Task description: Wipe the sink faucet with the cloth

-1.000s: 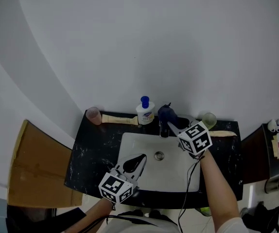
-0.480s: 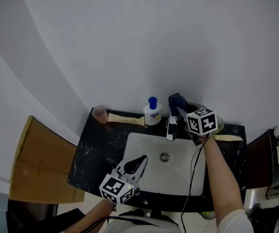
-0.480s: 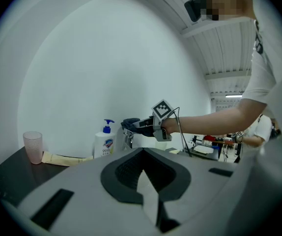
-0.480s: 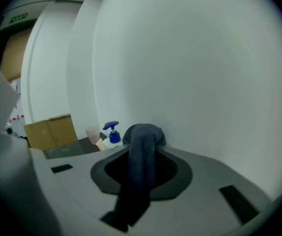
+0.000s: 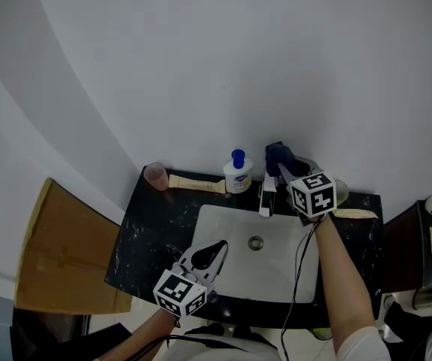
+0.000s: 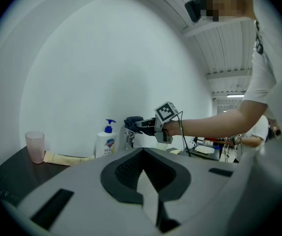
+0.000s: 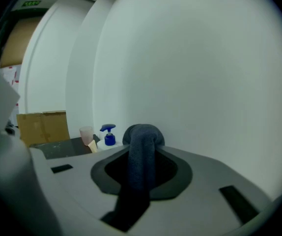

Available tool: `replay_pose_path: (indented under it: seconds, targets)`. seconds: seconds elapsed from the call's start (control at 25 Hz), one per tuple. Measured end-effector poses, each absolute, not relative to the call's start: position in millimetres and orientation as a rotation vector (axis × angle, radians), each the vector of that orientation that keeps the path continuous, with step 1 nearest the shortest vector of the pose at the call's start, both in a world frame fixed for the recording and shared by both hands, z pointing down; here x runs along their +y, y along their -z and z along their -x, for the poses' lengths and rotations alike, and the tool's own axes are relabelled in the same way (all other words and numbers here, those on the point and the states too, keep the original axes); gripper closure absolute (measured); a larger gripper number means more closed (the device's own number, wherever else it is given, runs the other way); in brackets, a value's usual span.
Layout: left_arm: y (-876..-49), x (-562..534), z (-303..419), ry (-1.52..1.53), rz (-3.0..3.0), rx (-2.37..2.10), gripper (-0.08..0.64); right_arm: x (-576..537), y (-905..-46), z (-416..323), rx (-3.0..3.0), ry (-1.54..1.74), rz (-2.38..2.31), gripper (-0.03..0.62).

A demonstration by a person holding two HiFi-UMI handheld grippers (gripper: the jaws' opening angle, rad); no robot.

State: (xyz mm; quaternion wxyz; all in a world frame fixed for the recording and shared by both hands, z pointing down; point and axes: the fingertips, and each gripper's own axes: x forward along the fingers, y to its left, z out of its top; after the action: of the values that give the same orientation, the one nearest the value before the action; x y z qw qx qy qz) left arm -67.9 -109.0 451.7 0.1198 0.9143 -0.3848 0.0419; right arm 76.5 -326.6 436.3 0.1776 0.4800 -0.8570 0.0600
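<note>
My right tool (image 5: 281,165) is gripping the cloth (image 5: 275,153) by the faucet (image 5: 266,195); I am aiming to rub gently all round; my left tool (image 5: 214,249) is hanging closed, empty.

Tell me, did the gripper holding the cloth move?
Yes. The right gripper with the cloth moved back toward the wall, judged against the soap bottle.

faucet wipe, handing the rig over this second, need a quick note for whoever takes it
Right gripper: shut on the cloth, held at the back of the faucet, near the wall; contact unclear.
Left gripper: shut, empty, over the front of the sink.
Done: cloth picked up and brought to the faucet.
To do: wipe the faucet; how much is already wiped doesn't show.
</note>
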Motion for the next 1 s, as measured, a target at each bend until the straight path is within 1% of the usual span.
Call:
replay_pose_path:
  seconds: [0.36, 0.56, 0.72, 1.0]
  targets:
    - [-449, -102, 49, -0.111, -2.703, -1.065, 0.558, -230, -422, -53, -2.623, -0.096, -1.221, 0.508]
    - [-450, -102, 46, -0.11, -2.711, -1.045, 0.558, -181, -441, -40, -2.671, -0.108, -1.12, 0.508]
    - [-452, -100, 47, -0.12, -2.708, -1.046, 0.558, -179, -468, -42, -2.622, -0.153, -1.086, 0.508]
    - [-453, -103, 53, -0.126, -2.699, -1.074, 0.558, -202, -504, -37, -2.479, -0.14, -0.994, 0.508]
